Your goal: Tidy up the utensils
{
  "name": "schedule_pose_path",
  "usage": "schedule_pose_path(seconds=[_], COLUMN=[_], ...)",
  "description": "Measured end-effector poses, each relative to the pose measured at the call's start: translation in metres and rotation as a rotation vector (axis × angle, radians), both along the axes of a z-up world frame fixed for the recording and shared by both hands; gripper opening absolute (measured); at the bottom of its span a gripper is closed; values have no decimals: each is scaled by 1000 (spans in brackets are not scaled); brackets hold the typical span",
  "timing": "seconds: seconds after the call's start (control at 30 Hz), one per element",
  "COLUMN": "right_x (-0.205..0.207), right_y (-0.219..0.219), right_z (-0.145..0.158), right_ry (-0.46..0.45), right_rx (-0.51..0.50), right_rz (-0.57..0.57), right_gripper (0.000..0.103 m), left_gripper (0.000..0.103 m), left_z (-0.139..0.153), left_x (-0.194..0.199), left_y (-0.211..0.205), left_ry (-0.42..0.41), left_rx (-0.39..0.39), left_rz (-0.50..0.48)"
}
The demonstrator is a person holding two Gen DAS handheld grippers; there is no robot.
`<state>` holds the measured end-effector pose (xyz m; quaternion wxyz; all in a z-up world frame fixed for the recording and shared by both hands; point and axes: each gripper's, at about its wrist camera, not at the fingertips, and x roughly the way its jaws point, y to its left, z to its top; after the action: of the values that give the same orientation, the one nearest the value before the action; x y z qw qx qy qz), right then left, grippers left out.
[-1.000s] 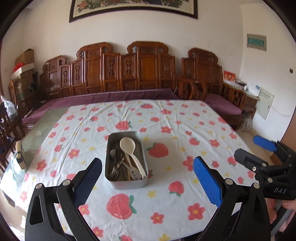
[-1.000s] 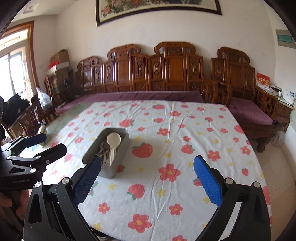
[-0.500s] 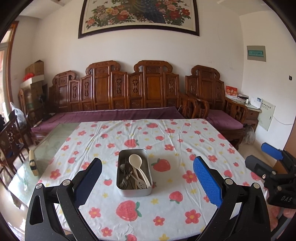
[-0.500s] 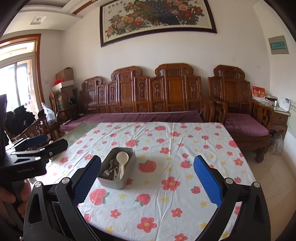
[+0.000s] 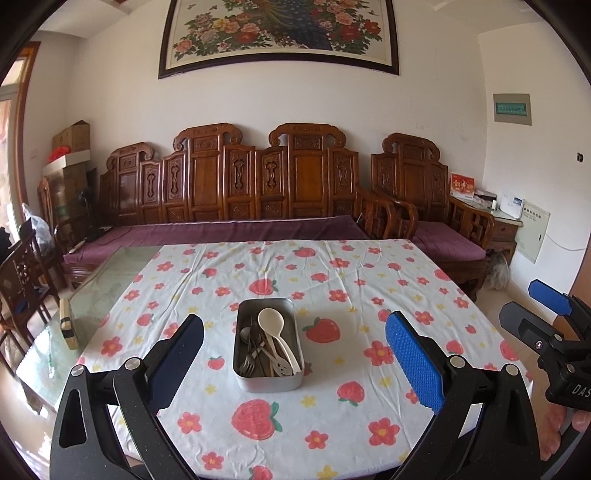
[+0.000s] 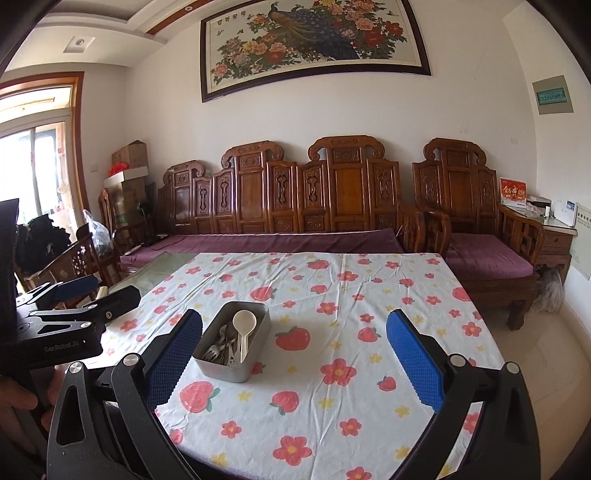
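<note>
Utensils (image 5: 266, 345) lie heaped in a grey metal tin (image 5: 269, 382) that sits on the desk (image 5: 369, 280), a little below the middle of my left wrist frame. In the right wrist frame the same tin (image 6: 229, 369) sits lower left of centre, turned at a slant. A cream plastic spoon (image 5: 275, 334) rests on top of the pile with its bowl toward the far end of the tin; under it I make out metal forks (image 5: 246, 363) and a slotted metal piece, though the tangle is too dense for me to count them.

The desk is covered by a white cloth (image 5: 332, 424) printed with red flowers and strawberries. Along the left edge of the frame a strip of bare glass top (image 5: 96, 295) shows beside the cloth.

My left gripper (image 5: 293, 354) hangs above the near edge of the desk, its jaws spread wide and holding nothing; the tin appears between them, well beyond the tips. My right gripper (image 6: 293, 354) is likewise spread wide and empty, with the tin just inside its left finger in the frame.

Behind the desk stands a carved wooden bench (image 5: 258, 184) with purple cushions, and a framed peacock-and-peony painting (image 5: 280, 33) fills the upper middle of the wall.
</note>
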<state>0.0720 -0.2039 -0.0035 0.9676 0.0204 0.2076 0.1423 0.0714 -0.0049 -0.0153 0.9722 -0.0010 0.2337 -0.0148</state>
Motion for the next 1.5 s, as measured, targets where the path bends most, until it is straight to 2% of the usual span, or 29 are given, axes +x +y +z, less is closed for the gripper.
schedule_pose_path(seconds=[1.5], right_x=[1], right_y=[1], right_z=[-3], right_ry=[1], right_rx=[-2], right_rz=[-11], right_gripper=[100], left_gripper=[95], left_z=[3], left_x=[0], left_y=[0], left_ry=[-16], left_rx=[-4], left_rz=[16])
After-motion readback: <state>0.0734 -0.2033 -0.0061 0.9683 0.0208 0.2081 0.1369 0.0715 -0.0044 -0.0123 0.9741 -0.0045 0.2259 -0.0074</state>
